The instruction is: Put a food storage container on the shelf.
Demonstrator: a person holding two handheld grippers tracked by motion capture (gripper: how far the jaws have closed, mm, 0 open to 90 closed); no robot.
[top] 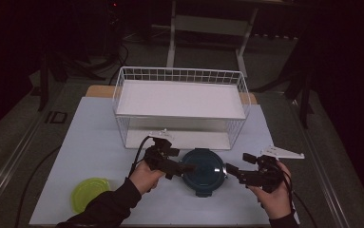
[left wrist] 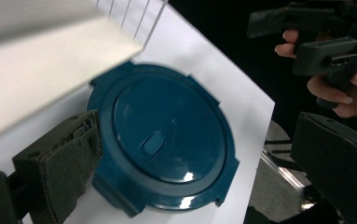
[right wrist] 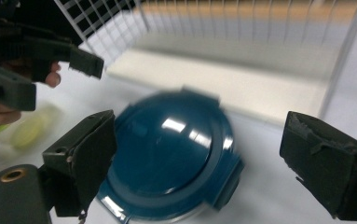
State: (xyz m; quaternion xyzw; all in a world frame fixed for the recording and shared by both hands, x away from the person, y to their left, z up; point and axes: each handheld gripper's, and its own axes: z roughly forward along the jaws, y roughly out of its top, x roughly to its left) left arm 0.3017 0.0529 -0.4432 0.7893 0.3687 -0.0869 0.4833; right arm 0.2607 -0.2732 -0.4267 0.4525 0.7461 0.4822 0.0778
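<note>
A round dark-blue box (top: pixel 203 171) with a clip-on lid sits on the white counter (top: pixel 99 142), a little toward six o'clock from the middle and just in front of the wire basket (top: pixel 179 107), which stands at twelve o'clock. A yellow-green lid (top: pixel 90 194) lies well apart from it, at about eight o'clock on the counter.

The left tongs (top: pixel 186 167) come in from nine o'clock of the box, level with the counter, their tips over its near-left rim. In the left gripper view the jaws stand wide apart, one pad (left wrist: pixel 64 163) just beside the box's rim, the other well off to the far side; nothing is pressed between them, so they are open.

The right tongs (top: pixel 230 170) point at the box from three o'clock, tips just beside its right clip. In the right gripper view the box (right wrist: pixel 169 154) lies between the two jaws, which are spread wide with clear gaps on both sides: open, gripping nothing. That view is blurred around the box.
</note>
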